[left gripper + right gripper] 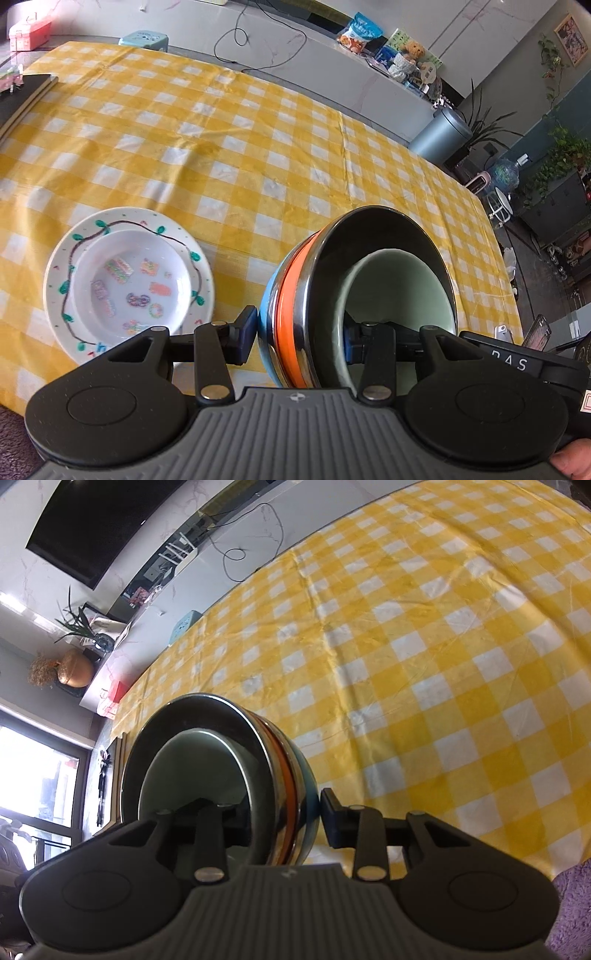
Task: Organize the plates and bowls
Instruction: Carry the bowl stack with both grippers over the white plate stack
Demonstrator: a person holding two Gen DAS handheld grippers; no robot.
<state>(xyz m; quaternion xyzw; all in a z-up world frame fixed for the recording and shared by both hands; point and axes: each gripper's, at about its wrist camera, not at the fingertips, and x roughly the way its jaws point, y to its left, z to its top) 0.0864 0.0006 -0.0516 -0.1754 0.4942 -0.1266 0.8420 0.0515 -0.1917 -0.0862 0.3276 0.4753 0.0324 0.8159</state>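
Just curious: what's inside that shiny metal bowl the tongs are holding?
A pale green bowl is nested inside the steel bowl. The tong fingers cover its lower part.

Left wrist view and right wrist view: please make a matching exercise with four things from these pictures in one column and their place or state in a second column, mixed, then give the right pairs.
Things:
1. round white plate with green leaf drawings
2. pale green bowl
3. steel bowl with orange band
4. yellow and white checked tablecloth

Place or state:
A. covers the table
B. nested inside another bowl
C. rim gripped by left gripper and right gripper
D. holds a smaller white dish with stickers

Pairs: 1-D, 2-B, 3-C, 4-A
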